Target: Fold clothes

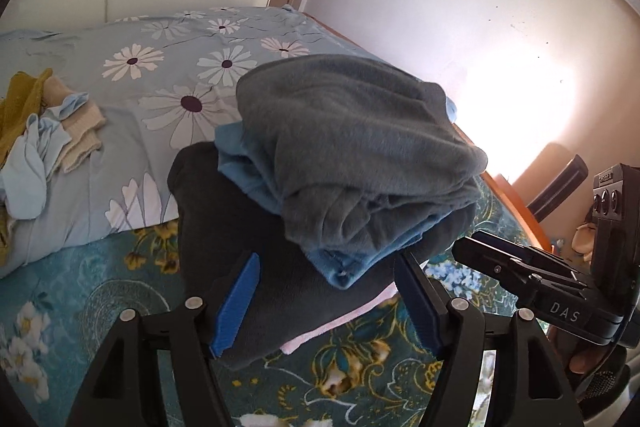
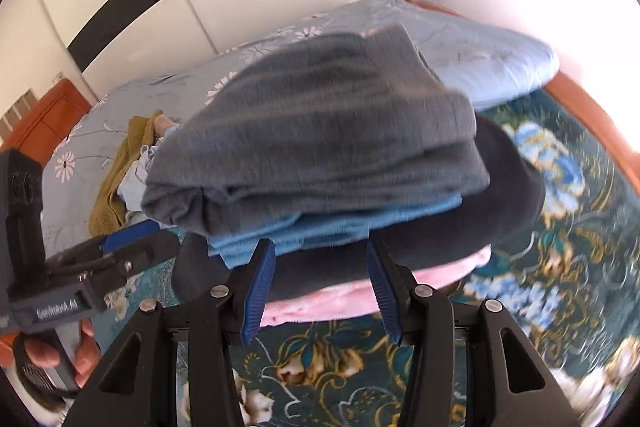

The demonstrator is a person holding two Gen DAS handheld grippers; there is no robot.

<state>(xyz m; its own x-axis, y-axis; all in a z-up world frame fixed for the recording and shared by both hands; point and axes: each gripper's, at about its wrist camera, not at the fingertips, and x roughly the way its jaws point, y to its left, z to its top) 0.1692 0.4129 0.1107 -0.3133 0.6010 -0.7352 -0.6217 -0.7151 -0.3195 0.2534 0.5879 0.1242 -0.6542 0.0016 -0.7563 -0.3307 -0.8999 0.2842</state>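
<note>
Left of the folded stack (image 1: 360,163), a loose heap of unfolded clothes (image 1: 36,131) lies on the daisy-print quilt (image 1: 168,67). The stack sits on the bed's teal floral sheet (image 1: 120,291): a grey garment (image 1: 352,131) on top, a blue one (image 1: 240,155) beneath, then a dark one (image 1: 224,227) and a pink one (image 2: 340,299). The left gripper (image 1: 328,303) hangs spread at the stack's near edge, pinching nothing. Right of the stack's centre, the right gripper (image 2: 320,291) also stands spread and empty.
</note>
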